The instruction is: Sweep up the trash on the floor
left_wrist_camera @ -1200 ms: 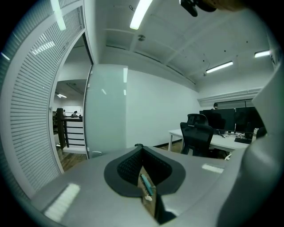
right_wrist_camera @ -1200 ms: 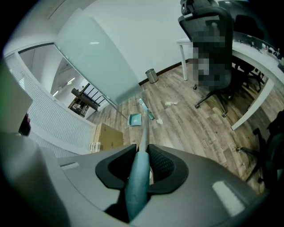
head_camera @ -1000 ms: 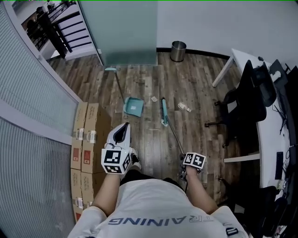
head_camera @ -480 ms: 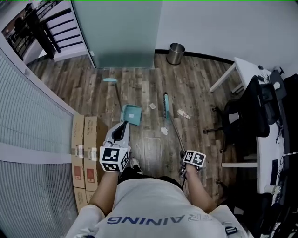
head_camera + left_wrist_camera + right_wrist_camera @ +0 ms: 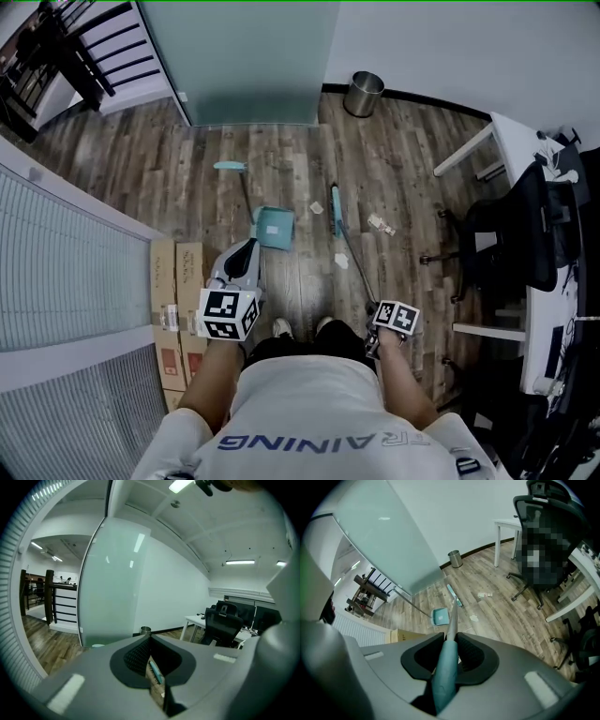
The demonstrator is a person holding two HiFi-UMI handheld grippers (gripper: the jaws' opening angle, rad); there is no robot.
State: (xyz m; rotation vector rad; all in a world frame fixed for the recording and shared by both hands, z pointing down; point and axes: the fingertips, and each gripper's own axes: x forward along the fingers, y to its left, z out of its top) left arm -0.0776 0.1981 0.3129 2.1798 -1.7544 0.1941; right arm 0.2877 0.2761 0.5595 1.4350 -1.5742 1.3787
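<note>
Right hand-held gripper [image 5: 449, 645] clenched on teal broom [image 5: 443, 677] handle; broom head [image 5: 335, 208] on floor, far side. Left hand-held gripper [image 5: 151, 658] clamped shut, empty. Paper scrap [image 5: 342, 262] near right of dustpan [image 5: 273, 228]; wrapper [image 5: 381, 224] further right. Advice: keep bristles flat, use short strokes leftward toward dustpan.

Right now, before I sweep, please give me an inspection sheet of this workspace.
Surface: wood plank floor.
Job's things: broom, head on the floor; teal dustpan lying beside it, apart.
Clutter: paper scraps scattered around the broom head.
Grippers: left gripper jaws together, empty; right gripper jaws shut on the broom handle.
Cables: nothing seen.
Surroundings: metal bin, cardboard boxes, office chair, white desk, glass partition.
</note>
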